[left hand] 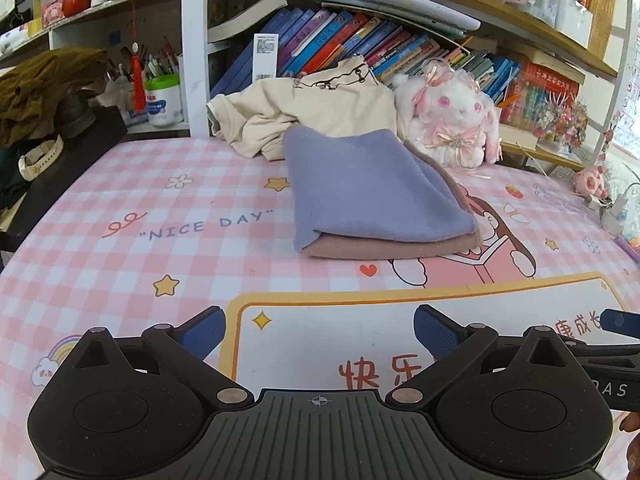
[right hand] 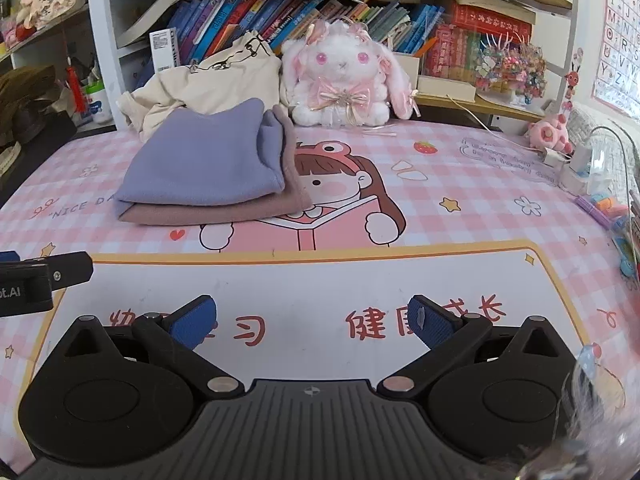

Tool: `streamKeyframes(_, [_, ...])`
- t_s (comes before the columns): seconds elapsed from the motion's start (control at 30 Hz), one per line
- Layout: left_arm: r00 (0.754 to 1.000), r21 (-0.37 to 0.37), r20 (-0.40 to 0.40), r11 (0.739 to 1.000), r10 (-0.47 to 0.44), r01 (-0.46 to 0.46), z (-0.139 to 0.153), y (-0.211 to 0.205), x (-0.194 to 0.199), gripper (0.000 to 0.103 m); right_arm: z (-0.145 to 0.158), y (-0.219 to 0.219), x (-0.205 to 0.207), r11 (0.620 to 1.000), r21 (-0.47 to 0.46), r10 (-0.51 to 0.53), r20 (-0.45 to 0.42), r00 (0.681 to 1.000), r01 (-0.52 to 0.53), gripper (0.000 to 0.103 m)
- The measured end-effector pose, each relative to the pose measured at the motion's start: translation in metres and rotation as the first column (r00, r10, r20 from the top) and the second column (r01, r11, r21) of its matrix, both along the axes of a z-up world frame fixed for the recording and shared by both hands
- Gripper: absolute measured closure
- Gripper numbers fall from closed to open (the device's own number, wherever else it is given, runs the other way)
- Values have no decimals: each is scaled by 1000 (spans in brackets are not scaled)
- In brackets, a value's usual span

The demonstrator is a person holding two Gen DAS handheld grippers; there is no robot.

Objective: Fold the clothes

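Left gripper [left hand: 320, 334] low over the white panel of the pink checked desk mat [left hand: 120, 208]; blue-padded fingers spread wide, nothing between them. Right gripper [right hand: 314, 322] likewise over the white panel, jaws wide apart and empty. Both well short of the clothes.

Folded lavender fleece [left hand: 372, 188] stacked on a folded dusty-pink fleece [left hand: 384, 248], pink layer showing along the near edge and right side. Stack flat on the mat, beside the "NICE DAY" print [left hand: 208, 226], partly over the cartoon girl drawing [right hand: 344, 196].

Cream shirt [left hand: 304, 110] crumpled and unfolded behind the stack, touching its far edge, slumped against the row of books [left hand: 340, 40]. Black line print visible near its collar.

White and pink plush rabbit [right hand: 344, 80] upright just right of the cream shirt, pink bow on chest, at the back of the mat against the shelf.

Small pink plush toy [right hand: 548, 132] at far right near a white cable. Pen cup [left hand: 160, 92] and olive-green fabric [left hand: 44, 88] at far left. Wristwatch [left hand: 38, 160] on a dark surface at left edge. Part of the other gripper visible at the side edge of each view.
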State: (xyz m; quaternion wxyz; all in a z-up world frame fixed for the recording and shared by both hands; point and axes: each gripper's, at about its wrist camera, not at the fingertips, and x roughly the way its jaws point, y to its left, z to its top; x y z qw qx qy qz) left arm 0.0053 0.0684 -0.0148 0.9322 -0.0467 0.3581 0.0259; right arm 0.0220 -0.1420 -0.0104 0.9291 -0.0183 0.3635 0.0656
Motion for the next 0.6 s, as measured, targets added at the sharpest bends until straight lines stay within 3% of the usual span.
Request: streamKeyframes(0.6, [1000, 26, 2, 1000, -8, 8, 0, -5, 3, 1, -1, -4, 5, 1000, 9, -27, -8, 1000, 28, 0])
